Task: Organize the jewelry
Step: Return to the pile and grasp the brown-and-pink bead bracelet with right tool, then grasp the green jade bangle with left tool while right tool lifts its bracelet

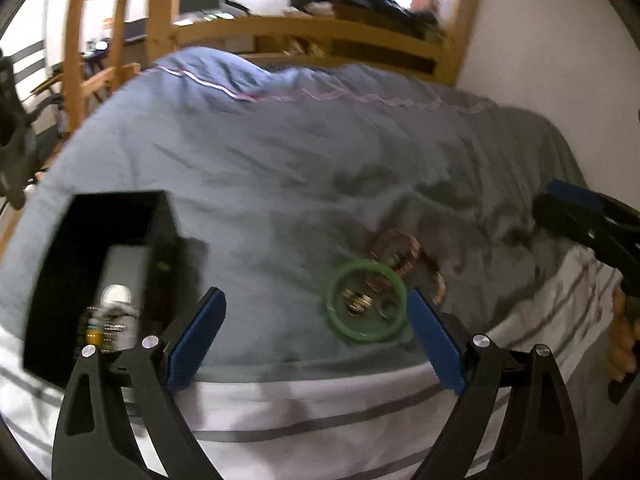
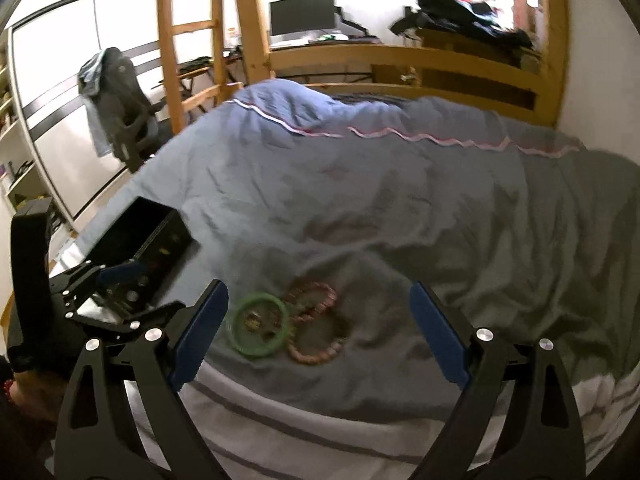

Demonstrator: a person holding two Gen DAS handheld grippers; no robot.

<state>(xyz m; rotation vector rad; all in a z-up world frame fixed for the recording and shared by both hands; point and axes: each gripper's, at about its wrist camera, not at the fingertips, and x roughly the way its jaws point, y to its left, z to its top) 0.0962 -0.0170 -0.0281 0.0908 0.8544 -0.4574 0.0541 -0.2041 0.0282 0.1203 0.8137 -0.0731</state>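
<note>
On the grey-blue duvet lies a green bangle (image 1: 335,312) (image 2: 236,334) with a small metallic piece (image 1: 358,301) inside its ring. Pink beaded bracelets (image 1: 400,254) (image 2: 316,300) lie touching it on its far and right sides. A black jewelry box (image 1: 52,280) (image 2: 140,236) stands open to the left, holding a pale insert and small items. My left gripper (image 1: 316,340) (image 2: 156,286) hovers open between box and bangle, nothing between its blue pads. My right gripper (image 2: 320,332) is open and empty above the bracelets. One of its fingers (image 1: 576,200) shows at the right edge of the left wrist view.
The bed's near edge has a white striped sheet (image 1: 320,412). A wooden bed frame and ladder (image 2: 188,40) rise behind the bed. Beyond are a desk with a monitor (image 2: 302,12) and a chair draped with clothes (image 2: 116,100). A white wall (image 1: 560,40) bounds the right.
</note>
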